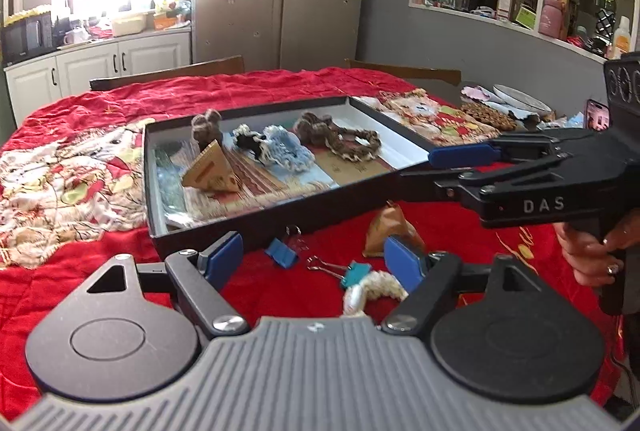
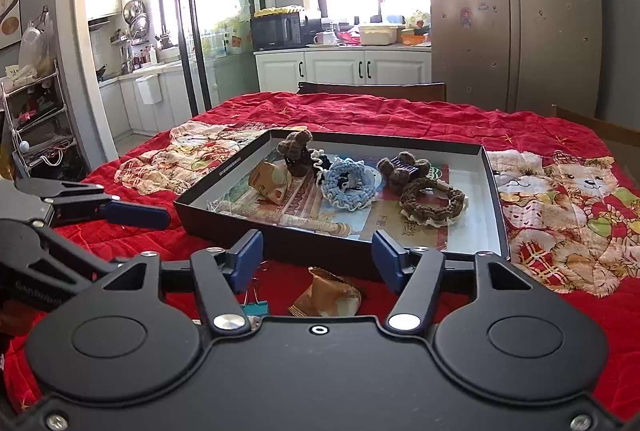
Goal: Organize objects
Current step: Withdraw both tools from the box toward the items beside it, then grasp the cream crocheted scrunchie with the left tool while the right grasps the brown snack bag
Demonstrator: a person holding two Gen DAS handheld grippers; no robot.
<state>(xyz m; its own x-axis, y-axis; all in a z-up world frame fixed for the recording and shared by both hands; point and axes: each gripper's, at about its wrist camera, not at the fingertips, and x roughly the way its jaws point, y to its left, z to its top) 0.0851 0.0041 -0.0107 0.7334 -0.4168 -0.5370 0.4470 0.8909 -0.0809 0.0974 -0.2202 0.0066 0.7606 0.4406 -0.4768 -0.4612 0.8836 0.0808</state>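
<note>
The shallow black box [image 1: 280,215] sits in the middle of the red quilt [image 1: 280,87], and it looks like the place where things are being gathered. Inside it already lie a brown knitted hair tie [image 2: 434,199], a blue frilly hair tie [image 2: 348,183], a brown pompom clip [image 2: 296,147], a small tan packet [image 1: 210,171] and some flat wrapped items along the near side. That much of the sorting seems done.

Left outside, on the quilt just in front of the box, are another tan snack packet [image 2: 326,295], a blue binder clip [image 1: 282,253], a teal binder clip [image 1: 352,271] and a cream knitted piece [image 1: 376,289]. These four appear to be what is left.

The left gripper [image 1: 316,259] hangs over the clips with its jaws spread wide and nothing between them. The right gripper [image 2: 318,255] is likewise released and empty, poised above the snack packet, which lies in line with its gap; its pads do not touch it.

The near wall of the box stands right behind the loose pieces, so anything lifted must clear it. The two grippers are close together and could crowd each other. Plates and clutter [image 1: 520,99] sit at the far edge, well apart.
</note>
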